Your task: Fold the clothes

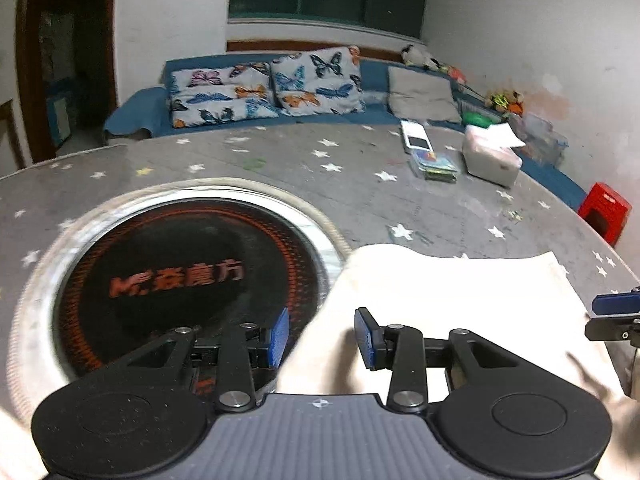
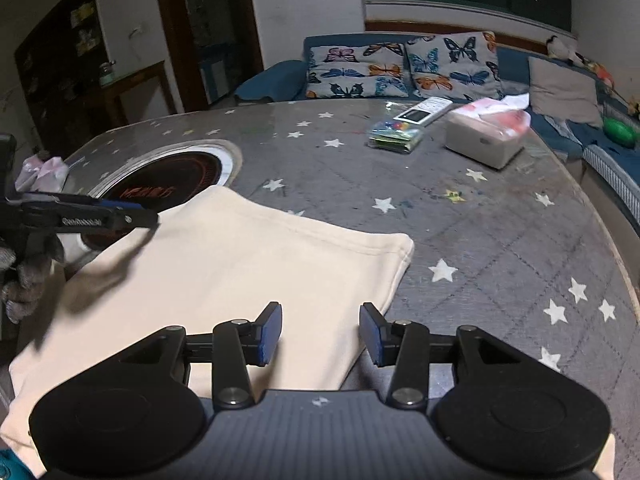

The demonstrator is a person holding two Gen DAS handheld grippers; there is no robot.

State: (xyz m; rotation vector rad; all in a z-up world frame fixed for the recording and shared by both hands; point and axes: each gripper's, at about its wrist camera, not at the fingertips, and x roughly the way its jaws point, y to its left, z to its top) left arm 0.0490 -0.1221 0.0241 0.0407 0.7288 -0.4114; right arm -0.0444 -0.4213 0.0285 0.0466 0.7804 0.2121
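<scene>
A grey star-printed counter carries a flat cream cotton garment, seemingly already doubled, its hemmed edge away from the person. Both hand-held grippers, left and right, hover wide-jawed over its near edge, placed to pinch there.

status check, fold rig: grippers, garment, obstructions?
Left gripper open, right gripper open, both over cream garment. Garment flat on table, partly covering round burner. Nothing blocking.

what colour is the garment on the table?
Plain cream garment, no print, on the grey star-patterned table. Clearest in the right wrist view.
</scene>
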